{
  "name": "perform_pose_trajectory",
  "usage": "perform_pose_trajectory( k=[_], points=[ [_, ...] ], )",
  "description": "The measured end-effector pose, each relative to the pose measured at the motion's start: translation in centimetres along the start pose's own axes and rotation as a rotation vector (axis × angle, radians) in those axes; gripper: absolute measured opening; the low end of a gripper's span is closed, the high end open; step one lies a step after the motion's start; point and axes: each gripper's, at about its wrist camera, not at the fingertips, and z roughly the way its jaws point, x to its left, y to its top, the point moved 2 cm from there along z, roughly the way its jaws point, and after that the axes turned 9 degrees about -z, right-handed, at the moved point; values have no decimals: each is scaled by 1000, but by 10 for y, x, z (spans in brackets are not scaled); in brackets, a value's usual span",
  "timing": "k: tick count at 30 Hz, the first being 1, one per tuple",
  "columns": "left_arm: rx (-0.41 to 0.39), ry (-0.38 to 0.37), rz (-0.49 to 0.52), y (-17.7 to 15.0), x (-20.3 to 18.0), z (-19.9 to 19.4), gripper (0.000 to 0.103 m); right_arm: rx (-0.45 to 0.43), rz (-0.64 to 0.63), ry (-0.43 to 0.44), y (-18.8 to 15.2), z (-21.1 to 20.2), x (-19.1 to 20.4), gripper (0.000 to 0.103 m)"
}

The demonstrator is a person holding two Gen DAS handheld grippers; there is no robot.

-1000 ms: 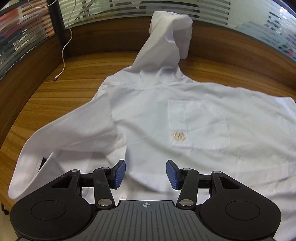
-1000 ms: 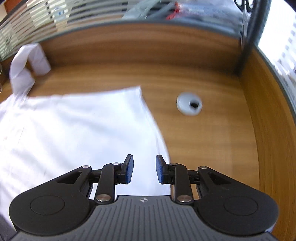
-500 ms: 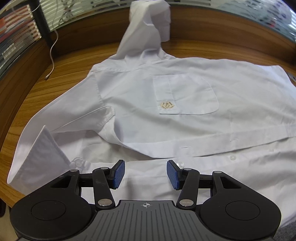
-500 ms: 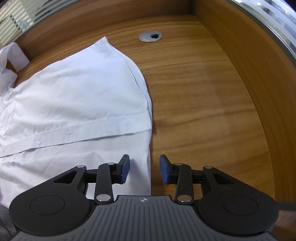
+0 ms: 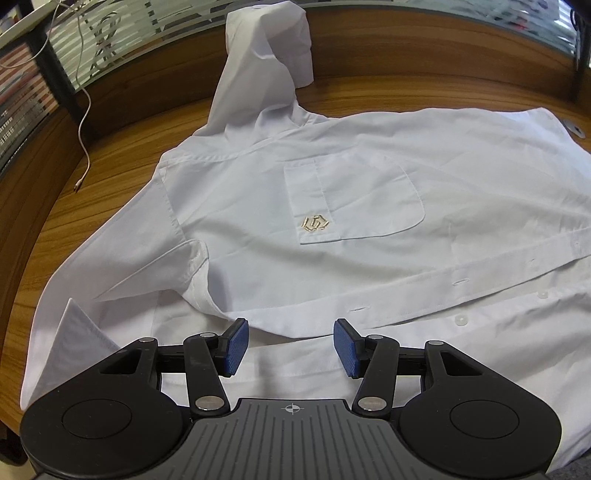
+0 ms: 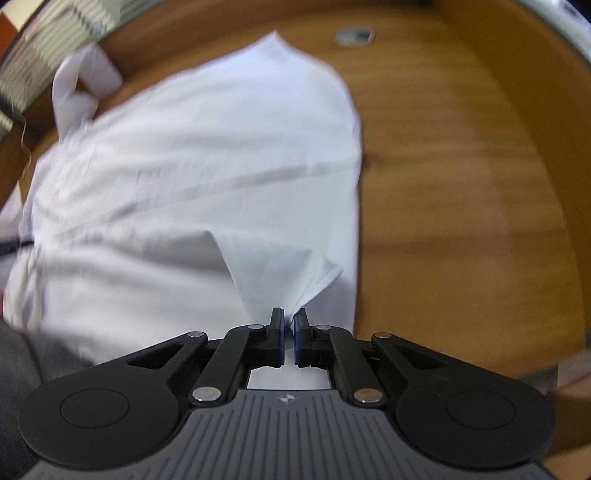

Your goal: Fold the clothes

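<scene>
White shirt lay front up on wooden desk, spread over most of the surface. Long axis ran collar-to-hem across the left wrist view: collar end toward desk's left edge, hem toward the right edge near the cable grommet. Button placket ran along the near side. Chest pocket w/ gold emblem faced up. One sleeve ran to the back edge and stood up against the rear panel; other sleeve lay folded at near left corner. Loose cable on desk, apart from shirt.

L gripper: fingers spread, over placket, nothing pinched.
R gripper: pressed together, pinching hem corner, cloth pulled up into a peak. View blurred.
</scene>
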Motion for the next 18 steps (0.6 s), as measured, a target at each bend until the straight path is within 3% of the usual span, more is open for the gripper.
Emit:
perform_pose_trajectory(
  k=[7, 14, 18],
  points=[
    [19, 25, -12, -4, 5, 0, 55, 111, -13, 19, -27, 13, 4, 9],
    [17, 36, -84, -5, 16, -3, 58, 38, 43, -59, -6, -18, -14, 30],
    [13, 51, -105, -7, 18, -4, 58, -23, 126, -94, 10, -25, -25, 35]
  ],
)
